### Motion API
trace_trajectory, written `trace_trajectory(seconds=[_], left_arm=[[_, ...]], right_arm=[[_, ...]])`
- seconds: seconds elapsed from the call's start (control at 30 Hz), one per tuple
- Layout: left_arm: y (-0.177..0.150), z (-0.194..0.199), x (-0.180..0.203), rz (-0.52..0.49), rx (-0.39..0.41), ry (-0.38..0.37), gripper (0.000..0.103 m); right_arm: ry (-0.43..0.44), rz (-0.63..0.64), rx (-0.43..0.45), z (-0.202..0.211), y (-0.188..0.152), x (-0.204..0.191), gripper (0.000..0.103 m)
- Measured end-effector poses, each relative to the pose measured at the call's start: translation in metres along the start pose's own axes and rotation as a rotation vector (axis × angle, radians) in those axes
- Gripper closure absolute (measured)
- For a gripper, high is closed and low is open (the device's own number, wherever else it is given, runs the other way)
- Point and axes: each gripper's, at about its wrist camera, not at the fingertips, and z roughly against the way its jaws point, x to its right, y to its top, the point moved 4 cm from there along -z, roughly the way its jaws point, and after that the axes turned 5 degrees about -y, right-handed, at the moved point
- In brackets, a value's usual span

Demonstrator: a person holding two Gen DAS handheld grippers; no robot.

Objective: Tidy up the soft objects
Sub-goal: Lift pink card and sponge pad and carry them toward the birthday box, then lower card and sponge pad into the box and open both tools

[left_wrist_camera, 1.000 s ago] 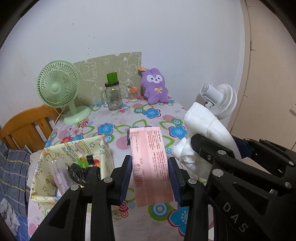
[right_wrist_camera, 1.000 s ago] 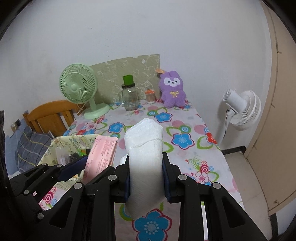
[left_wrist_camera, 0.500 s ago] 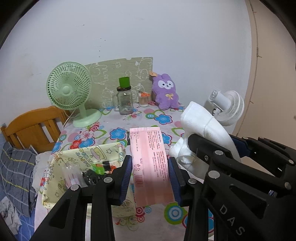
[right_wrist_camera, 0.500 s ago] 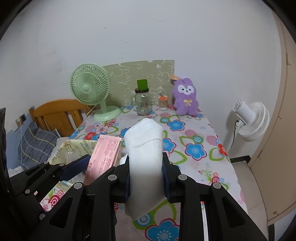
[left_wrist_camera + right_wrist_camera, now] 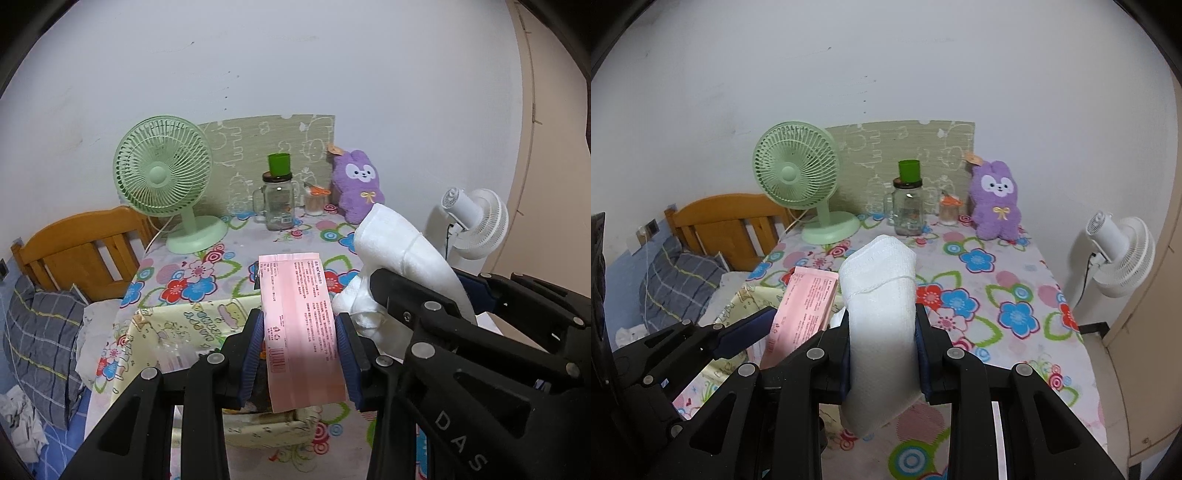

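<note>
The white folded towel [image 5: 881,317] looks light and squashy, best gripped mid-fold; the right tool [image 5: 882,354] pinches it above the table [image 5: 997,280]. The left tool [image 5: 301,354] pinches a thin, limp pink packet [image 5: 299,325] over the yellow fabric bin [image 5: 177,332].

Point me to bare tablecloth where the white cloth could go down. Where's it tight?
Free: the floral tablecloth between the purple plush at the back and the near edge, right of the white cloth. Also mid-table, in front of the green fan and glass jar. Crowded: the yellow box at near left and the back row.
</note>
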Motion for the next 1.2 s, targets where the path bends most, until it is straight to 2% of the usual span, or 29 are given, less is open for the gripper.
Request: trace_trajectory(seconds=[0.43,1.2], left_arm=[[-0.004,-0.017,-0.042,0.045,-0.031,0.040,0.063],[-0.040,-0.048,-0.113,0.117,-0.156,0.147,0.062]], right_arm=[[0.052,0.036,-0.038,-0.033,0.007,-0.035,0.073],[0.185,0.082,-0.144,-0.095,-0.006,-0.098,0.073]])
